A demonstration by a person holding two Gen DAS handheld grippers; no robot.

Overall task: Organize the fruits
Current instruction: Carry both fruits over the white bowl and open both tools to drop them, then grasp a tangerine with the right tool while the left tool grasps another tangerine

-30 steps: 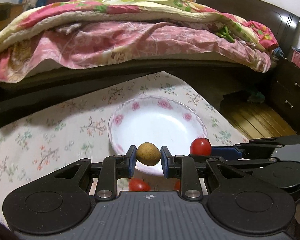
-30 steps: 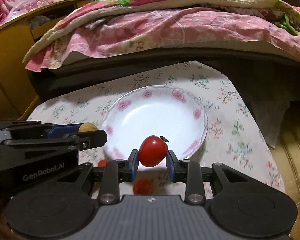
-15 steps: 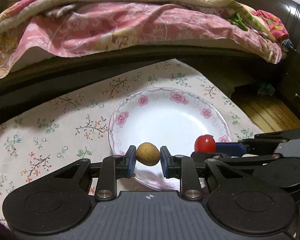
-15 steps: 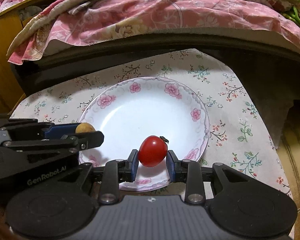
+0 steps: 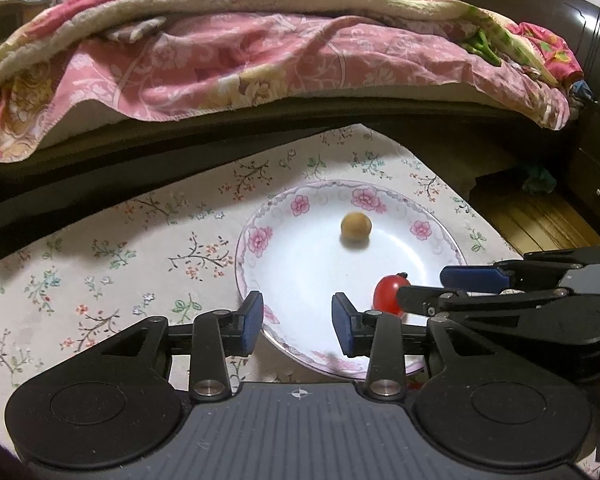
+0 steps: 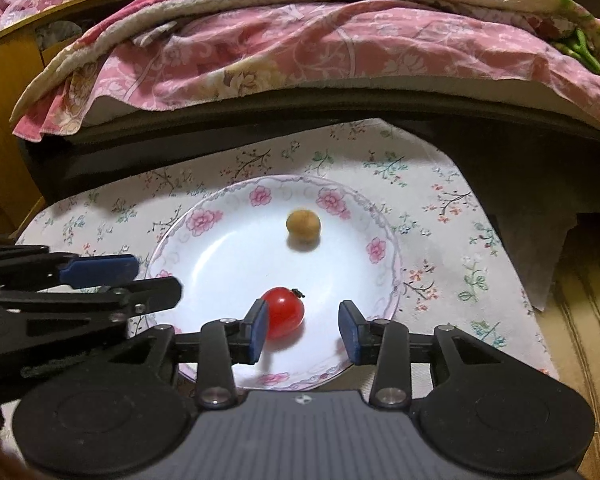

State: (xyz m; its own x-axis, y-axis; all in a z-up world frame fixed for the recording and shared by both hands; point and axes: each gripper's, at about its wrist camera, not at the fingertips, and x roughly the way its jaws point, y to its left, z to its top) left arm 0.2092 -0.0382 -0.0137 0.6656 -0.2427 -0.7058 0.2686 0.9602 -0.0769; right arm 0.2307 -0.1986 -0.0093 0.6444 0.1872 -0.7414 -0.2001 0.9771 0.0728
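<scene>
A small tan round fruit (image 5: 356, 227) (image 6: 303, 222) lies on the far half of the white plate with pink flowers (image 5: 260, 236) (image 6: 204, 222). A red cherry tomato (image 6: 283, 311) (image 5: 388, 294) lies on the plate's near part. My left gripper (image 5: 298, 320) is open above the plate's near left rim, with nothing between its fingers. My right gripper (image 6: 303, 330) is open too; the tomato sits just ahead of its left finger, free of the pads. Each gripper shows in the other's view, the right gripper (image 5: 476, 280) and the left gripper (image 6: 100, 272).
The plate sits on a floral tablecloth (image 5: 100, 264) (image 6: 460, 220) over a low table. A bed with pink and yellow quilts (image 5: 260, 60) (image 6: 300, 48) runs close behind. Dark drawers (image 5: 596, 176) and wood floor (image 5: 540, 224) lie right; a wooden cabinet (image 6: 4, 100) stands left.
Both grippers opened over the plate. The tan fruit left the left gripper and now lies on the far half; the tomato left the right gripper and rests on the near part.
</scene>
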